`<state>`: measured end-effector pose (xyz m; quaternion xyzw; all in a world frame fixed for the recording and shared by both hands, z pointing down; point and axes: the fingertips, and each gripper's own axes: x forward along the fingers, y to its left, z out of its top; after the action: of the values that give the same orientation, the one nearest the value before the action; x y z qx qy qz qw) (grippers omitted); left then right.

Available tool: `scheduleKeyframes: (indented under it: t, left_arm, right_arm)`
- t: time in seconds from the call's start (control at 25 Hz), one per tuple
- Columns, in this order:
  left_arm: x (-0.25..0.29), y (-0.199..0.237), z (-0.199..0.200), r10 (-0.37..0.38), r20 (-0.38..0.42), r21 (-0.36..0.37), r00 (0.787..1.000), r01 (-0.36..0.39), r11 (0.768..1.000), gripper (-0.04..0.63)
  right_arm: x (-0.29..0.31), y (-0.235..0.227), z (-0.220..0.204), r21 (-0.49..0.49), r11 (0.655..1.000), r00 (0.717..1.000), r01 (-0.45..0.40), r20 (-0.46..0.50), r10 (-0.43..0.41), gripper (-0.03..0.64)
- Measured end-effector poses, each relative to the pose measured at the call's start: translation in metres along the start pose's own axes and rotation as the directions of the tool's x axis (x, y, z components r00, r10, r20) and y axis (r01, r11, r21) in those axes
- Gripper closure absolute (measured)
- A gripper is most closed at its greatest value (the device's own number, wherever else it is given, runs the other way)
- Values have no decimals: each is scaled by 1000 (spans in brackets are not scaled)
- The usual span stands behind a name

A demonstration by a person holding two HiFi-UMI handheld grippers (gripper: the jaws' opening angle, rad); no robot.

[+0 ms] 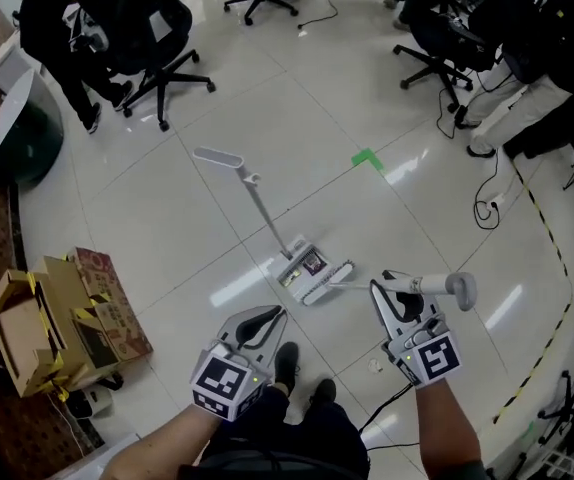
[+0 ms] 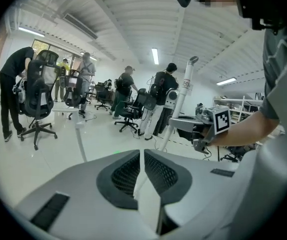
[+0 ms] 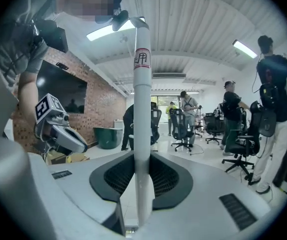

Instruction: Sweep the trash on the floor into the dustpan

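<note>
Head view gives us the right claw [image 1: 385, 283] clamped on the white broom handle [image 1: 437, 286]. The brush head [image 1: 332, 280] rests on the pale tiled floor [image 1: 167, 208] against the dustpan [image 1: 302, 261], just ahead of our feet. The dustpan's long handle [image 1: 259, 196] slants away from us. Right gripper view confirms the pole upright between the jaws, both pressed to it. Our left claw [image 1: 272, 316] hangs nearby with its jaws nearly together and nothing between them. A small pale scrap [image 1: 375, 365] lies beside the right claw, and a cardboard box [image 1: 57, 323] sits well off to the left.
</note>
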<state>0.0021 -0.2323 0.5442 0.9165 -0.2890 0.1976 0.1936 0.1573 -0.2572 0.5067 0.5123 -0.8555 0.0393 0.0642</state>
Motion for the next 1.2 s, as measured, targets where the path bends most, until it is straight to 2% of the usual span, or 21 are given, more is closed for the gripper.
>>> scheduleKeyframes:
  t: [0.24, 0.4, 0.6, 0.8, 0.92, 1.04, 1.2]
  left_arm:
    - [-17, -86, 85, -103, 85, 52, 991, 99, 994, 569]
    - [-36, -166, 126, -144, 116, 89, 983, 135, 987, 569]
    - [-57, -271, 163, -247, 155, 165, 957, 221, 961, 569]
    - [-70, -346, 167, -295, 143, 210, 945, 262, 942, 569]
    - [-83, -382, 167, -338, 153, 260, 929, 293, 920, 569]
    - [-89, -410, 163, -397, 141, 308, 907, 341, 888, 569]
    - [-75, -419, 169, -444, 137, 338, 885, 380, 861, 569]
  right_arm:
    - [-119, 3, 86, 48, 989, 990, 138, 2, -138, 512]
    - [-221, 15, 133, 89, 962, 966, 257, -10, -257, 511]
    - [-352, 30, 175, 120, 896, 903, 428, -10, -430, 511]
    - [-452, 41, 185, 122, 817, 824, 564, -20, -566, 511]
    - [-490, 57, 189, 142, 776, 786, 615, -37, -617, 511]
    - [-510, 70, 190, 130, 748, 757, 650, -35, -652, 511]
    - [-519, 58, 194, 107, 705, 710, 701, -14, -704, 511]
